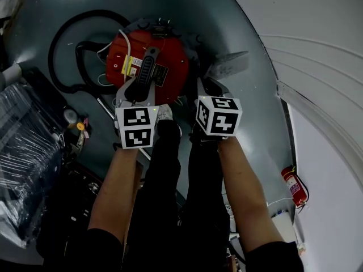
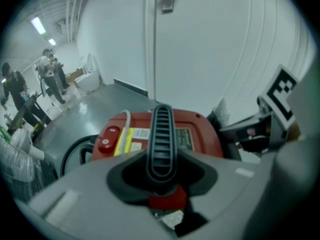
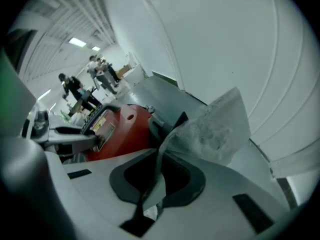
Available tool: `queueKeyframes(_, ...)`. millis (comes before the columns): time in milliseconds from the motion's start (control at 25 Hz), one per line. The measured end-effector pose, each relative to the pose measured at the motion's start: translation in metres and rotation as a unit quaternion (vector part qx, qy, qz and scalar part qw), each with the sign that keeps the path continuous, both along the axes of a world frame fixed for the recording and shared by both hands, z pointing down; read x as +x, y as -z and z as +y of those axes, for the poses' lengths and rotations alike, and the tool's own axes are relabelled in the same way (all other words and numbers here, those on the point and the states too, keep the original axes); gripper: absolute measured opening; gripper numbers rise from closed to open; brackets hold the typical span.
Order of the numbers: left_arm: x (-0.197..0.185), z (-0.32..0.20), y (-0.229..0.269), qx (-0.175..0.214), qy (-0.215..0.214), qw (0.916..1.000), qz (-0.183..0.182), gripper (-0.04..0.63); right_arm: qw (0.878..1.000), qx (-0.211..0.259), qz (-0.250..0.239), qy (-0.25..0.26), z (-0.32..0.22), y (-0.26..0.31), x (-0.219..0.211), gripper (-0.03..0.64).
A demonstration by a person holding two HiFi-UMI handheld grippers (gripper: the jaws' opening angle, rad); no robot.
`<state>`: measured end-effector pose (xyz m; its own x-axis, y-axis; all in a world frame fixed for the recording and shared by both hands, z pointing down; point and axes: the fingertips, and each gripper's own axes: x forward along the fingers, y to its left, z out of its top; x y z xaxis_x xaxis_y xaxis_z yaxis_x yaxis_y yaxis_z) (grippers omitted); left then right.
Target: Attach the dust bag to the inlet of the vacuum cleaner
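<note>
1. Working over a smooth grey floor [image 1: 238, 16], hemmed on one side by a curved white wall [image 1: 323, 21].
2. Nearest, pinching a thin fold of the dust bag [image 3: 215, 129] in the right gripper [image 3: 152, 184], with jaws drawn almost together on that fold. Leaving the rest of the bag fanning out past the tips, crumpled and unsupported.
3. Judging the bag to be light, soft and limp, and probably tearing easily under a hard tug. Likely needing a hold close to its stiffer mouth rather than on loose cloth, though not making out that mouth here.
4. Clamping the left gripper [image 2: 160, 176], jaws roughly half closed, on the black ribbed handle [image 2: 161, 129], which is running lengthwise between the pads. Seemingly bracing the machine for the fitting.
5. A little farther, holding the bag just beside the red vacuum cleaner [image 1: 170, 58], off its right flank in the head view. Sitting close to the body but apparently not yet seated, and failing to pick out the inlet with any certainty.
6. Farther off, skirting a black hose [image 1: 57, 55] looping on the floor at the left.
7. Farthest, glimpsing a fire extinguisher [image 1: 295, 187] near the wall and several people [image 3: 75, 86] standing down the hall.
</note>
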<state>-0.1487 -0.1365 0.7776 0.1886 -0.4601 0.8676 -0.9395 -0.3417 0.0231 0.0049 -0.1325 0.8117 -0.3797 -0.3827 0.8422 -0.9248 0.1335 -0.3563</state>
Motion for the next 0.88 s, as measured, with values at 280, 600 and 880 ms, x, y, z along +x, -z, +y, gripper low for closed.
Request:
queueKeyframes(280,-0.001,0.001,-0.001,-0.004,0.004,1.0000,-0.003,0.140,0.998,0.010,0.029,0.058,0.002,-0.003,-0.001,0.034)
queueKeyframes(600,-0.005,0.006,0.003,-0.027,0.036,0.9987,-0.026,0.158,0.997,-0.009,0.062,-0.034,0.018,0.030,0.033,0.094)
queueKeyframes(880,-0.017,0.007,0.059,0.023,0.097,0.9944,-0.034,0.040,0.994,0.069,0.077,0.018,0.006,0.110,0.049,-0.002)
